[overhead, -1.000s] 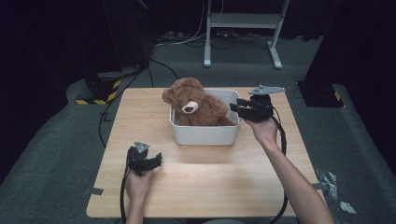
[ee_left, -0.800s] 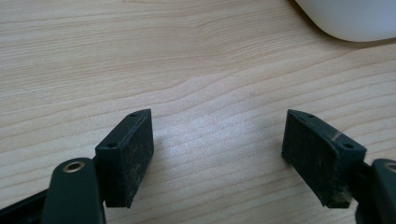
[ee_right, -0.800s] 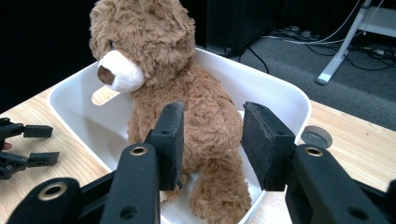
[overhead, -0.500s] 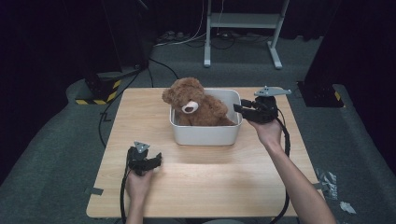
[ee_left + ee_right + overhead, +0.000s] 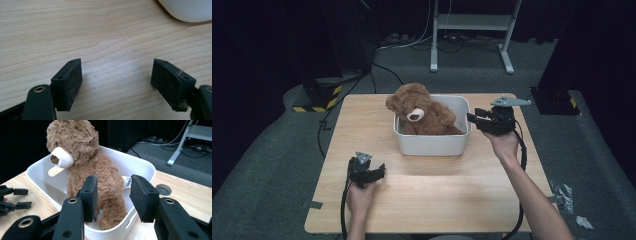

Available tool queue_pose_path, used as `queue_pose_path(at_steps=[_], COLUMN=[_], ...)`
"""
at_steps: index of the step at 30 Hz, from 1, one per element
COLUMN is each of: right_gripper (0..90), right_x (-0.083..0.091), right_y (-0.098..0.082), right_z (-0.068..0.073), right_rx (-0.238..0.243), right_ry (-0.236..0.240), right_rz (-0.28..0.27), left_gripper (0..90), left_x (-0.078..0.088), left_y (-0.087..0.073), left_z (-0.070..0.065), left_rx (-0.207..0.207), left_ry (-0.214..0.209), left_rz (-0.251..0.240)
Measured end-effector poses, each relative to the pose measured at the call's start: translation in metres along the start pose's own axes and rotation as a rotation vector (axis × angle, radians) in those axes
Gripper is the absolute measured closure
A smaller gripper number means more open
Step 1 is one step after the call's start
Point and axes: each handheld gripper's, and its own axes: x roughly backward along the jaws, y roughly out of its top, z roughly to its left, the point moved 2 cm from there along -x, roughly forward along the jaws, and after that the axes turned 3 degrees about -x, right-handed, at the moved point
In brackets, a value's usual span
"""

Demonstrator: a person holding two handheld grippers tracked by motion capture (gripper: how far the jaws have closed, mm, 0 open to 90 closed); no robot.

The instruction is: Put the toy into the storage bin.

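Both grippers gape: left gripper (image 5: pixel 371 172) low, right gripper (image 5: pixel 475 118) raised.

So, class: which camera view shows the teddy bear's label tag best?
The right gripper view: the label tag shows white at the teddy bear's back, near the white tub's rim. In the high view the bear is too small to make out a tag. The left gripper view catches a corner of the tub.

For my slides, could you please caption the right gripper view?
Open right gripper poised over a brown teddy bear sitting in a white bin.
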Motion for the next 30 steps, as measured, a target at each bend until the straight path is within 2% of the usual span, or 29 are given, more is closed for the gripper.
queue_pose_path(at_steps=[7,30], right_gripper=[56.7,56.2], right_x=[0.007,0.024], right_y=[-0.002,-0.016], right_z=[-0.001,-0.008], right_rx=[-0.004,-0.028], right_ry=[-0.003,-0.007], right_rz=[-0.020,-0.036], left_gripper=[24.9,24.9], left_x=[0.000,0.000], left_y=[0.000,0.000], left_z=[0.000,0.000], left_rx=[0.000,0.000], left_ry=[0.000,0.000], left_rz=[0.000,0.000])
